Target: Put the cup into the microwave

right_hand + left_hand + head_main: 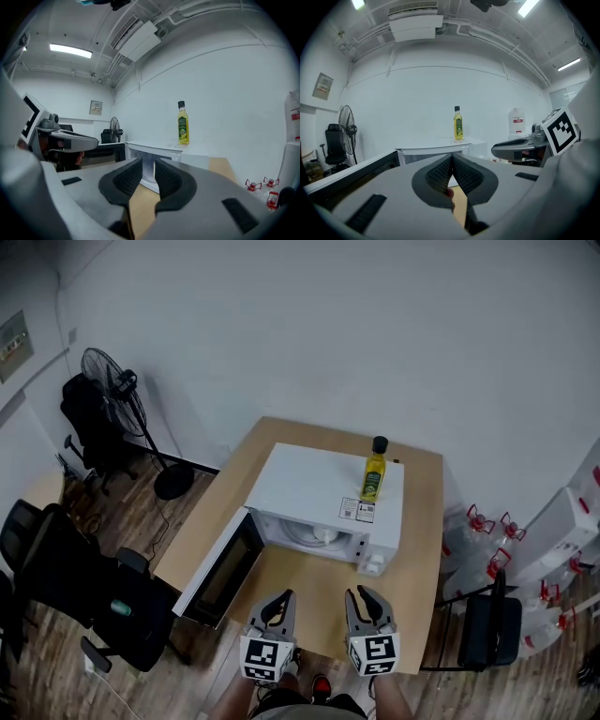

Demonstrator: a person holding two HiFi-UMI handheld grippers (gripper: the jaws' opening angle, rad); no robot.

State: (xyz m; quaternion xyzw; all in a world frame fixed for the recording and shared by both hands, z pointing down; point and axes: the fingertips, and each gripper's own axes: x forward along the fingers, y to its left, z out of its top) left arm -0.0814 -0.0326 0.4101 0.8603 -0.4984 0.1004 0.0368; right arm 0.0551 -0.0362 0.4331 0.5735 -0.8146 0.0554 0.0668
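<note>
Microwave (323, 479) door (223, 568) hangs open. White cup (324, 536) appears to stand inside the cavity, so placing looks done. Left gripper (280, 599): jaws together, empty. Right gripper (364, 597): jaws slightly apart, nothing between. Possibly left: shutting the door.

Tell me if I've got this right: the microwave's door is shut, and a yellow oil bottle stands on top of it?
Not quite. The microwave has its door open, swung out to the left, as the head view shows. The yellow oil bottle does stand on top of it.
</note>
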